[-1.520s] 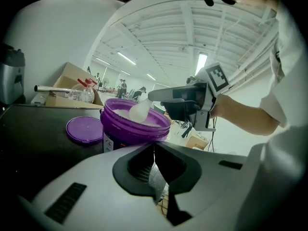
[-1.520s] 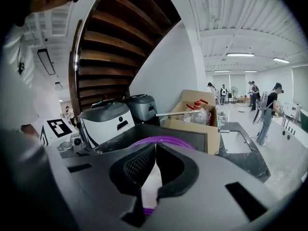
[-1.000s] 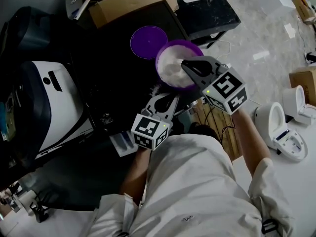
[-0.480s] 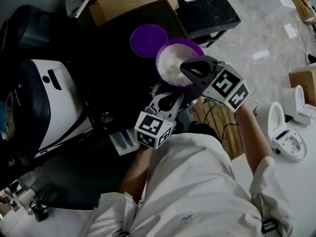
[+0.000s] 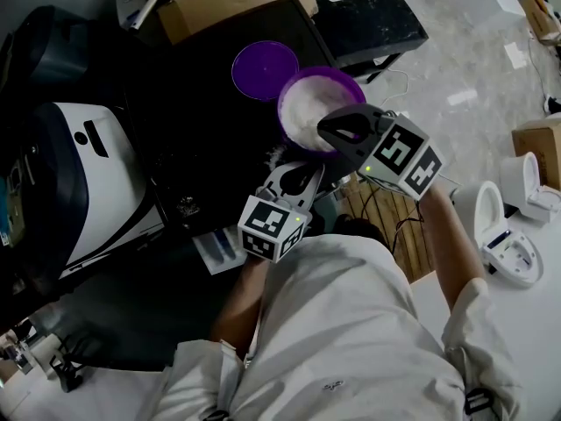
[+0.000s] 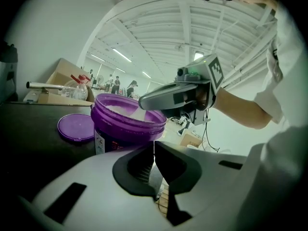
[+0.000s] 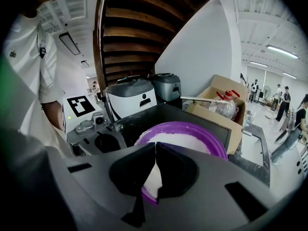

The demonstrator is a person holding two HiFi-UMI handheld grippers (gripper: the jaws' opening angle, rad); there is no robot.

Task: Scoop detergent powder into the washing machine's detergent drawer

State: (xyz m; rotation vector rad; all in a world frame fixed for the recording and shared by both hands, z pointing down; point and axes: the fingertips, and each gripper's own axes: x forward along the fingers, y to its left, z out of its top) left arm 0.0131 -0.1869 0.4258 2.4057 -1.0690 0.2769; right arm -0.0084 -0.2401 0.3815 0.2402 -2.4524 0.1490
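Holding my left tool [image 5: 301, 174] closed on nothing, just beside the purple tub [image 5: 344, 80], I hang my right tool [image 5: 323, 131], also closed, over its detergent powder [image 5: 302, 115]. A careless nudge could tip the tub off the counter [image 5: 202, 121]. Only the head view shows the washing machine [image 5: 92, 182]; no scoop shows anywhere.

The head view looks steeply down onto the dark table [image 5: 210, 139]. The left gripper view sits low, near the purple tub [image 6: 125, 129], facing it level. The right gripper view peers down into it, seemingly from its right. All three share it.
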